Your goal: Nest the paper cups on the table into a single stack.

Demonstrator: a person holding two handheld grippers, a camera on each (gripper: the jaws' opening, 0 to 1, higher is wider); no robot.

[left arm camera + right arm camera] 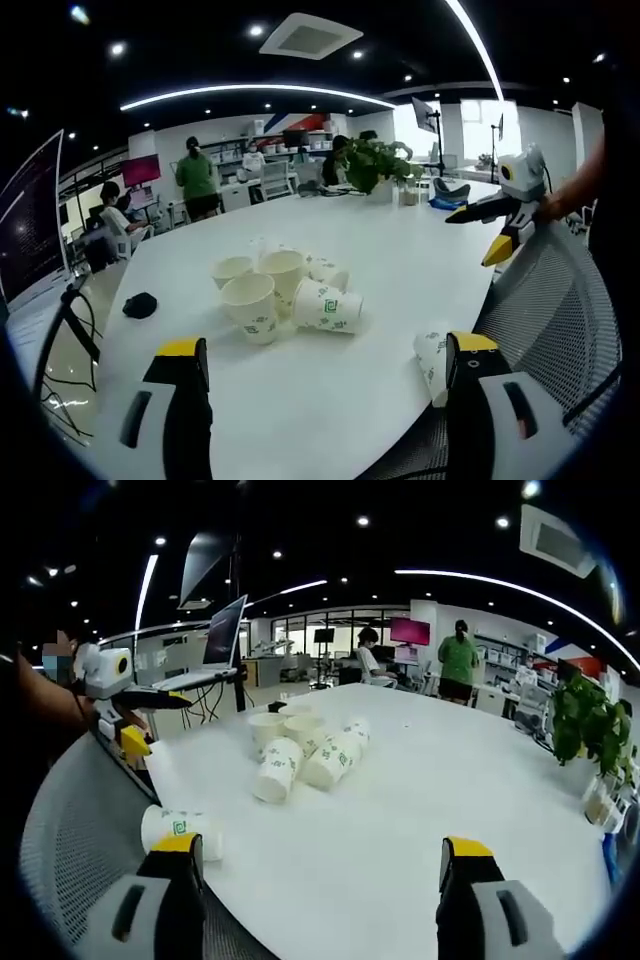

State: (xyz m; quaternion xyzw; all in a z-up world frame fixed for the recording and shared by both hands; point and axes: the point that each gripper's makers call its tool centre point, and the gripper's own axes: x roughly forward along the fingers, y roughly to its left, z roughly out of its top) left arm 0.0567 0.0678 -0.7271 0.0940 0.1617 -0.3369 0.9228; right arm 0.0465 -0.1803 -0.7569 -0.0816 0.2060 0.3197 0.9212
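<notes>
Paper cups (285, 292) sit in a loose cluster near the centre of the left gripper view, on a large white table (400, 265). Some stand upright; one cup printed with green marks (327, 305) lies on its side at the right of the group. A separate cup (432, 362) lies tipped right at the table's near edge, in the lower right of that view, just beside the left gripper's (325, 385) right jaw. This gripper's two yellow-tipped jaws stand wide apart, grasping nothing.

In the right gripper view the same cluster (305, 748) appears left of centre, with two cups lying on their sides. The lone cup (180, 831) lies at the lower left, at the table's edge, touching or just behind the left jaw of the right gripper (320, 865). That gripper's jaws are also spread wide and empty.

Bare white tabletop fills the space between the jaws and the cluster in both views. A small dark object (140, 305) lies near the left table edge in the left gripper view. A grey mesh chair back (560, 310) runs along the lower right beside the table. A potted plant (375, 165) stands at the far end. People (198, 182) stand and sit well beyond the table.
</notes>
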